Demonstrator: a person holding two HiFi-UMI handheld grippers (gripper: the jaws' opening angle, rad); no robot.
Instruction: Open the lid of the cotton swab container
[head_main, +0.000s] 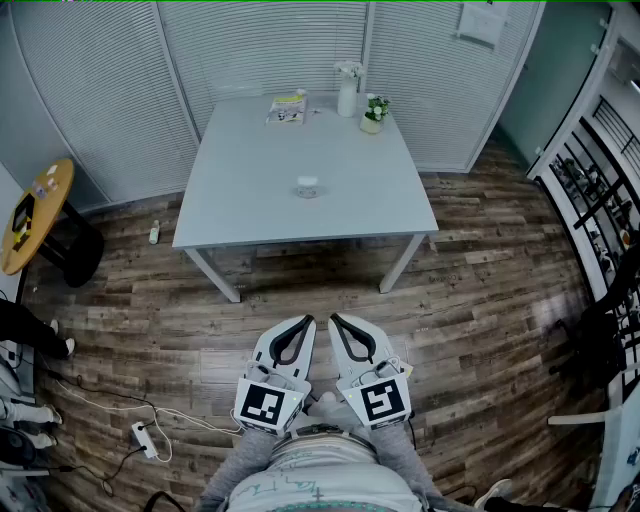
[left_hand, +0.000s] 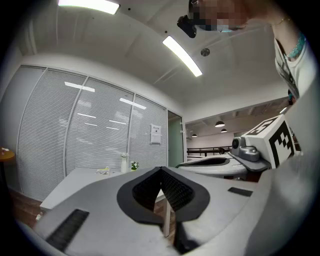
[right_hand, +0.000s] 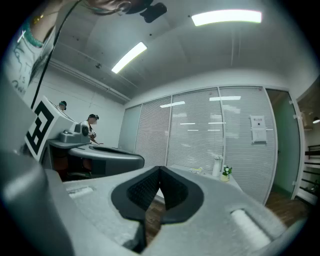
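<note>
**Cotton swab container alone on the table, both grippers shut and held back**

The cotton swab container (head_main: 307, 187), a small round clear tub, is seen standing upright near the middle of the pale grey table (head_main: 240, 200), a little toward its near edge. Nothing is touching it. Its lid is too small in the head view to be judged.

Along the table's far edge three things are set in a row: a flat printed packet (head_main: 287, 108), a white bottle (head_main: 347, 95) and, just beside the bottle, a small potted plant (head_main: 373, 113). All three are well apart from the container.

The table is stood on a wooden floor (head_main: 480, 300) before a wall of closed blinds (head_main: 250, 40). A round yellow side table (head_main: 38, 205) is seen at the left, and a white power strip (head_main: 143, 437) is lying on the floor near the person.

The left gripper (head_main: 306, 322) and the right gripper (head_main: 335, 321) are held side by side close to the person's body, over the floor and well short of the table. In each gripper view the jaws are pressed together, with nothing pinched between them.
</note>
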